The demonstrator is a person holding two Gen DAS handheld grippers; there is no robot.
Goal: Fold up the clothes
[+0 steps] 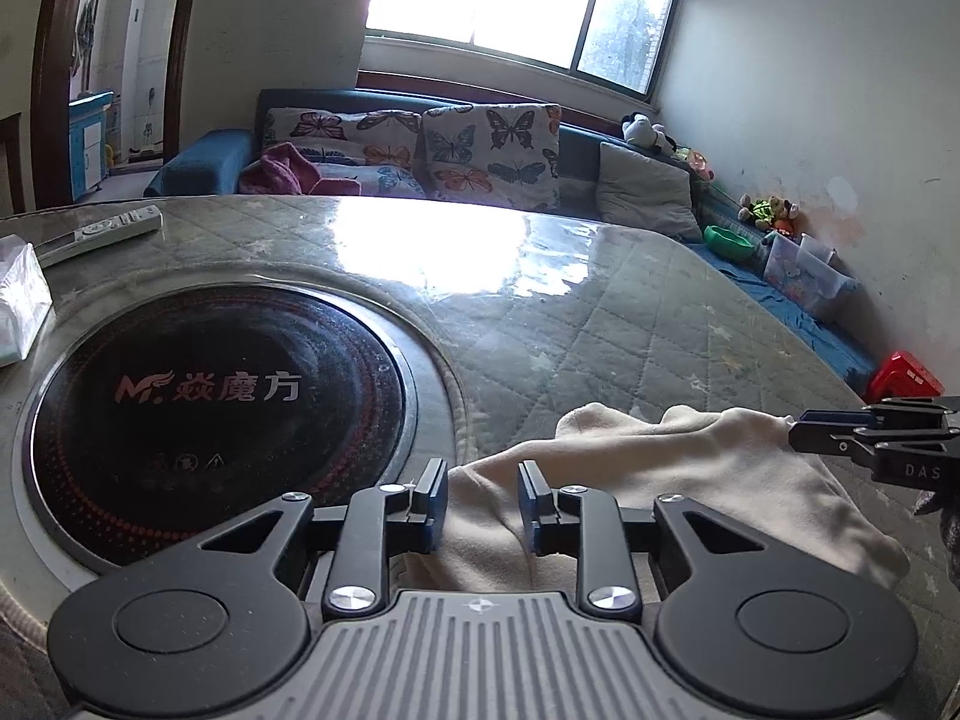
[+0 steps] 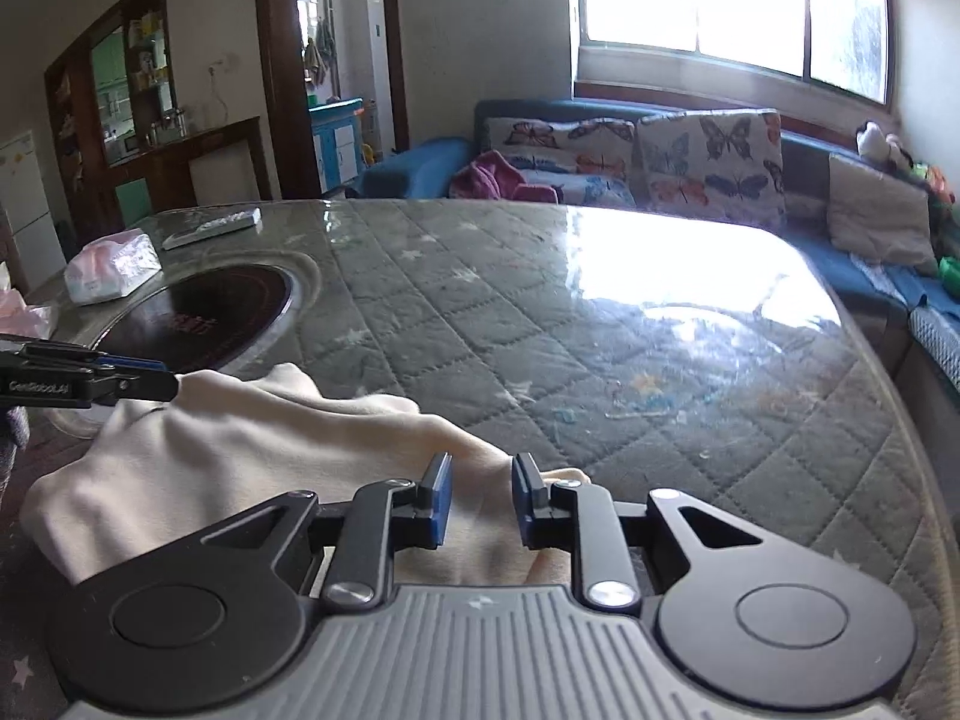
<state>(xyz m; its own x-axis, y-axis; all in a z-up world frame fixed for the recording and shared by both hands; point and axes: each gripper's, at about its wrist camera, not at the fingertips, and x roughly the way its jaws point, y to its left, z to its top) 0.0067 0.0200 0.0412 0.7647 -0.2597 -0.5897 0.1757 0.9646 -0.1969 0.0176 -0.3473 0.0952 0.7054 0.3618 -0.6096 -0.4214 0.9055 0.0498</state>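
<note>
A cream garment [image 1: 690, 480] lies bunched at the near edge of the quilted table; it also shows in the right wrist view [image 2: 252, 450]. My left gripper [image 1: 483, 504] is open, its fingers standing apart over the garment's left part. My right gripper [image 2: 478, 501] is open over the garment's right end. In the left wrist view the right gripper [image 1: 801, 432] comes in from the right at the cloth's far edge. In the right wrist view the left gripper [image 2: 171, 383] comes in from the left at the cloth's far corner.
A round black heater plate [image 1: 216, 414] is set into the table [image 1: 600, 312] at left. A tissue pack [image 1: 18, 306] and a remote control [image 1: 102, 231] lie at far left. A sofa [image 1: 420, 150] with butterfly cushions stands behind; toys and boxes [image 1: 804, 270] line the right wall.
</note>
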